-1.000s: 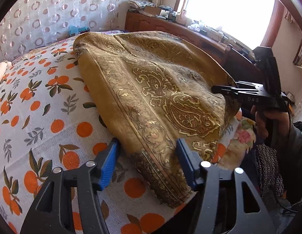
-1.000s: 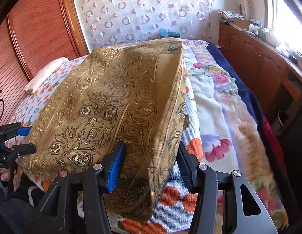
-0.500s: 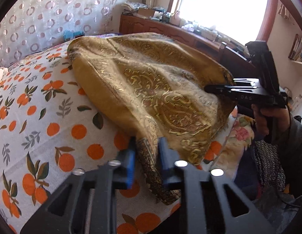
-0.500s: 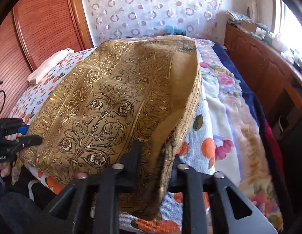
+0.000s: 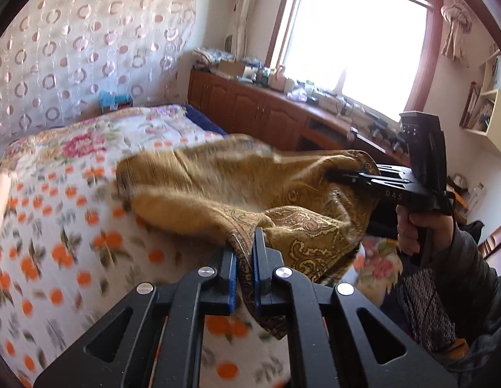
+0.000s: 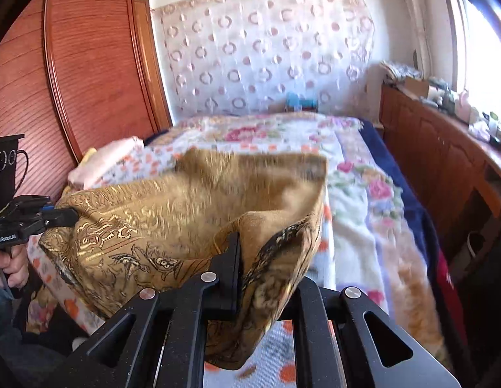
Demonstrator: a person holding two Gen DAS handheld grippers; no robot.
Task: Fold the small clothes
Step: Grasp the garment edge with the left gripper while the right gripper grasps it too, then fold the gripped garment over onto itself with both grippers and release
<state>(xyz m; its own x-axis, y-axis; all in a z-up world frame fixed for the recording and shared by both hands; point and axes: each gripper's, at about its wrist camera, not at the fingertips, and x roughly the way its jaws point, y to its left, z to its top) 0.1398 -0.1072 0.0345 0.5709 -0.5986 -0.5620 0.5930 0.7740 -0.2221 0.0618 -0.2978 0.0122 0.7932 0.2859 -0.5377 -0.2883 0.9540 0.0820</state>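
One gold paisley cloth (image 5: 250, 194) is held up off the bed (image 5: 56, 242) near its front edge, and two grippers carry it, one at each near corner. The left gripper (image 5: 243, 258) has its two blue-padded fingers (image 5: 231, 274) pressed together on a fold of the cloth's patterned border, with a tail of fabric hanging below them. The right gripper (image 6: 242, 258) is likewise clamped on the other corner, its jaws closed with fabric bunched between them and spilling down over its frame. In the left wrist view the right gripper (image 5: 334, 174) appears at the far side, biting the cloth's raised corner, with one hand (image 5: 421, 229) wrapped around its handle. The middle of the cloth sags between the two grips; its far part is blurred, so I cannot tell whether that edge rests on the bedspread or floats above it. One orange-print sheet (image 6: 282, 368) and one floral blanket (image 6: 357, 194) cover the bed. One wooden cabinet (image 5: 250, 110) runs under the one bright window (image 5: 353, 42).
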